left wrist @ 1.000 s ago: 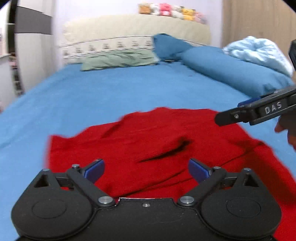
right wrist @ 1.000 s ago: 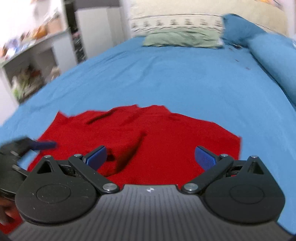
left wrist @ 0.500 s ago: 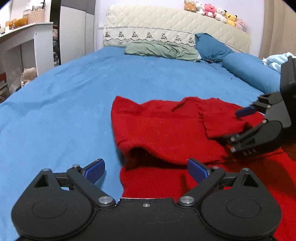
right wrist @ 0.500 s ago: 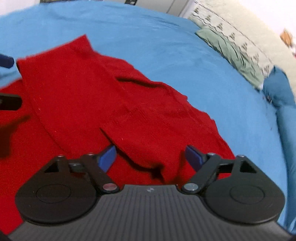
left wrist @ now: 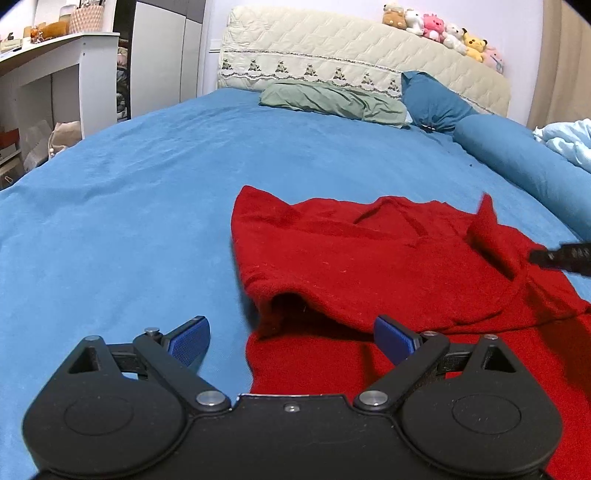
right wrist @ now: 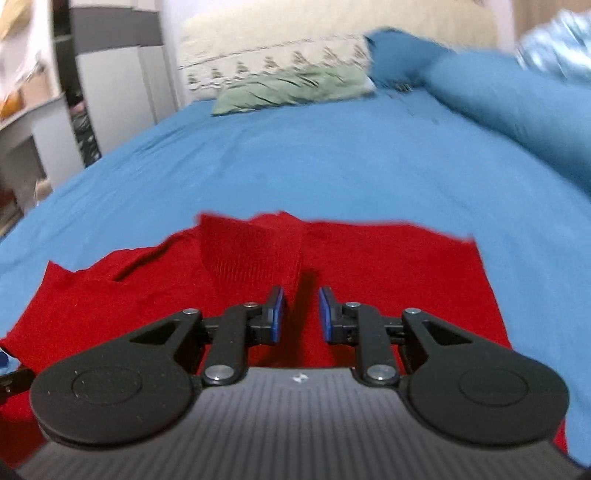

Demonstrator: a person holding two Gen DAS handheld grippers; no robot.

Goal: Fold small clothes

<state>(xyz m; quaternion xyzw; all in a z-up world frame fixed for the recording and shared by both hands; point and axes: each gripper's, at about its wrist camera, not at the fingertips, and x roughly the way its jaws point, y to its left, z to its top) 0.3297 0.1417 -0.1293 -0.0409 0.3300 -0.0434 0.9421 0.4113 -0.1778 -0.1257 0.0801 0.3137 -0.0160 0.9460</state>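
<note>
Over on the left, the left gripper (left wrist: 291, 338) hangs low over the bed (left wrist: 147, 206) with its blue pads spread wide and nothing between them, its left pad over bare blue sheet, its right pad over cloth. The red garment (left wrist: 369, 266) lies on the sheet just ahead of it and out to the right, one layer already thrown over another, its near fold edge lifted into a small dark tunnel. This looks like a soft, thick knit: light, limp, a bit grippy and not at all fragile, so it should drape and drag rather than slide, and a pinch at that raised fold edge or at a corner looks the surest hold. Moving right, the right gripper (right wrist: 301, 314) has its pads drawn close with a narrow gap between them, and a strip of red cloth stands up just ahead of the tips; whether any knit is actually nipped there I cannot tell, since the gap itself looks dark and clear. Now the views: the left camera is sharp and gives the fold tunnel, the green pillow (left wrist: 332, 101) and the plush toys (left wrist: 443, 31) on the headboard, plus only a black sliver of the other tool at the right edge. The right camera is smeared with blur, yet it alone shows the narrowed pads and that upright red flap.
</note>
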